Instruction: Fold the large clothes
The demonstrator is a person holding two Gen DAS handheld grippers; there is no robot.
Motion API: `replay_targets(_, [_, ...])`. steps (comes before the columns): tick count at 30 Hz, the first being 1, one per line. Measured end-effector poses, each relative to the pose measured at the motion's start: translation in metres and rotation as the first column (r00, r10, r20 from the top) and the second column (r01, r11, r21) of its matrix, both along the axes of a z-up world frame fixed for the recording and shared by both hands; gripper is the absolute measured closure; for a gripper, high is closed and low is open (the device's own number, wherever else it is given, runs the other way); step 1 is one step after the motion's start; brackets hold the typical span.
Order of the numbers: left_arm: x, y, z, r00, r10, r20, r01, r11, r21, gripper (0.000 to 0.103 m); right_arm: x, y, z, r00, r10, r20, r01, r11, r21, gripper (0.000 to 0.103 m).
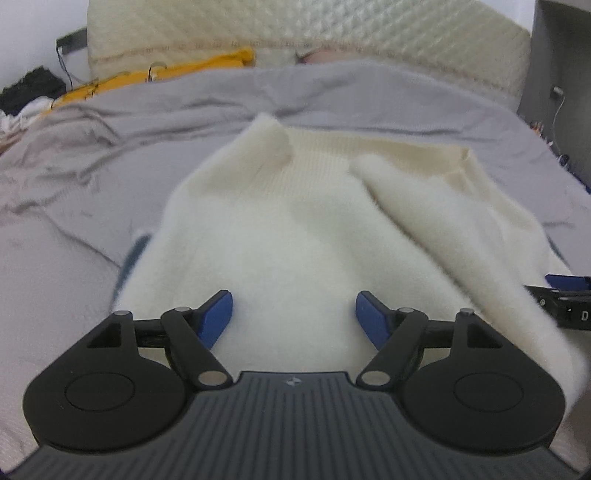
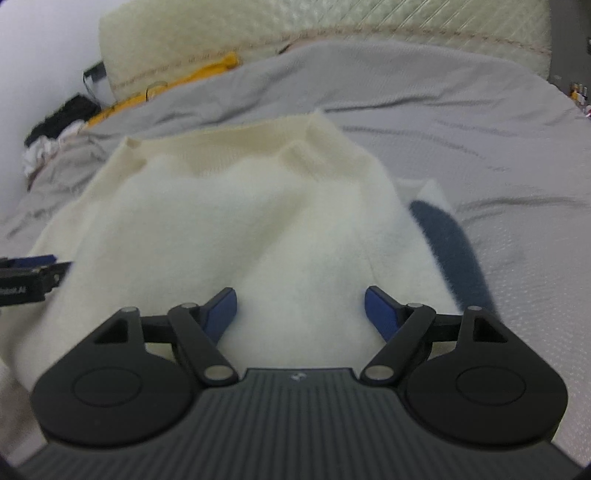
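Observation:
A fluffy cream-white sweater (image 1: 295, 236) lies folded on the grey bedsheet (image 1: 74, 229), its ribbed hem at the far end. My left gripper (image 1: 294, 314) hovers over the sweater's near part, blue pads wide apart, nothing pinched between them. In the right wrist view the same sweater (image 2: 236, 229) fills the middle, with a dark blue patch (image 2: 448, 243) showing along its right side. My right gripper (image 2: 300, 312) stands open above the near edge of the sweater, its pads clear of the cloth. Each view catches the other gripper at its side edge.
A quilted cream headboard (image 1: 295, 33) closes off the far end of the bed. A yellow garment (image 1: 155, 75) and a pile of dark and white clothes (image 1: 26, 96) lie at the far left. A grey cabinet with cables (image 1: 557, 74) stands at the right.

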State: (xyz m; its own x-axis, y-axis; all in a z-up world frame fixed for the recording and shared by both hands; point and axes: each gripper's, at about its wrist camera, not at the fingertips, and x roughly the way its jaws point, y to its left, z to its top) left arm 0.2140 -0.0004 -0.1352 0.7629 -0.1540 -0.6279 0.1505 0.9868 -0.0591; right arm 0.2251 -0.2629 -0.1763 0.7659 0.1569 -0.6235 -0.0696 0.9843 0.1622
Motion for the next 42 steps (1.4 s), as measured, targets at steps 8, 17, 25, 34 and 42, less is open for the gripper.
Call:
replay_targets(8, [0.007, 0.001, -0.007, 0.999, 0.024, -0.031, -0.024, 1.0, 0.009, 0.069, -0.005, 0.004, -0.001, 1.0, -0.001, -0.008, 0.001, 1.0, -0.027, 0.065])
replay_targets(17, [-0.035, 0.046, 0.039, 0.989, 0.135, 0.06, -0.117, 0.965, -0.234, 0.095, -0.029, -0.015, 0.029, 0.992, -0.078, 0.097, 0.077, 0.997, 0.015, 0.095])
replay_targets(25, [-0.048, 0.076, 0.042, 0.964, 0.26, 0.047, -0.236, 0.927, -0.29, 0.096, -0.045, -0.043, 0.037, 0.95, -0.269, 0.16, 0.273, 0.962, -0.003, 0.095])
replay_targets(34, [-0.026, 0.081, 0.019, 0.971, 0.237, -0.041, -0.239, 0.931, -0.277, 0.091, -0.036, -0.06, 0.014, 0.947, -0.318, 0.039, 0.314, 0.946, 0.073, 0.093])
replay_targets(42, [-0.02, 0.078, 0.051, 0.987, 0.153, 0.052, -0.134, 0.956, -0.26, 0.035, -0.041, -0.06, 0.041, 0.972, -0.225, 0.062, 0.21, 0.96, 0.187, 0.05])
